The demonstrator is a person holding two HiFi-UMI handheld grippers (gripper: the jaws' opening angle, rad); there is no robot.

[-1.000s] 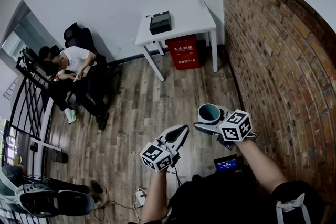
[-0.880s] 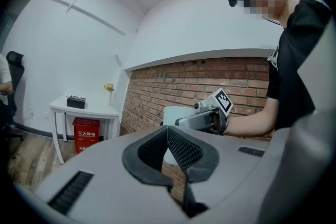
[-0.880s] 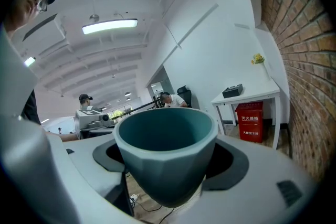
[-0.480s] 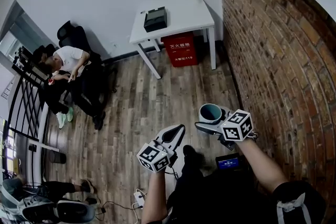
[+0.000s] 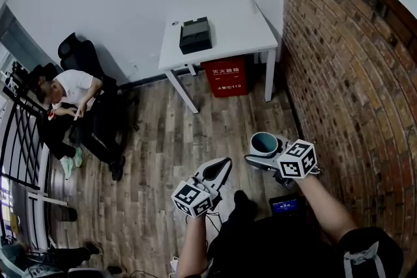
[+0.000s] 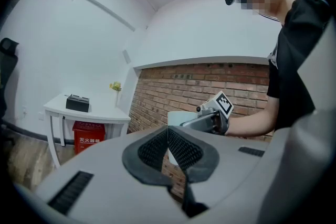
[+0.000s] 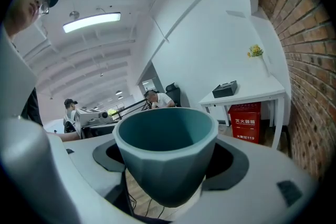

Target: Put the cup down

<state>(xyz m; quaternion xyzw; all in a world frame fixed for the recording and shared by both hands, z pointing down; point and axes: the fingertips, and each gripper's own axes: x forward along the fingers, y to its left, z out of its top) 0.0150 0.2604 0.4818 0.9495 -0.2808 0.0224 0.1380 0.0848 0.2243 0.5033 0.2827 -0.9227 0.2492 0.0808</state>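
Brick wall (image 5: 352, 75) on the right, wood floor (image 5: 169, 140) below. White table (image 5: 228, 29) stands against the wall with a black box (image 5: 195, 34) on top and a red box (image 5: 227, 76) beneath. Right gripper (image 5: 266, 149) has its jaws spread around a teal cup (image 7: 167, 160) and clamps it at the sides. Left gripper (image 5: 223, 165) has its jaws pressed together, nothing between. The cup is held in the air above the floor, well apart from the table, upright, long axis vertical, mouth up, inside empty.

Office-like room, white desk (image 5: 228, 26) beside brick wall (image 5: 352, 62), black office chair (image 5: 70, 49), seated person (image 5: 68, 89), wood-plank floor (image 5: 169, 140)
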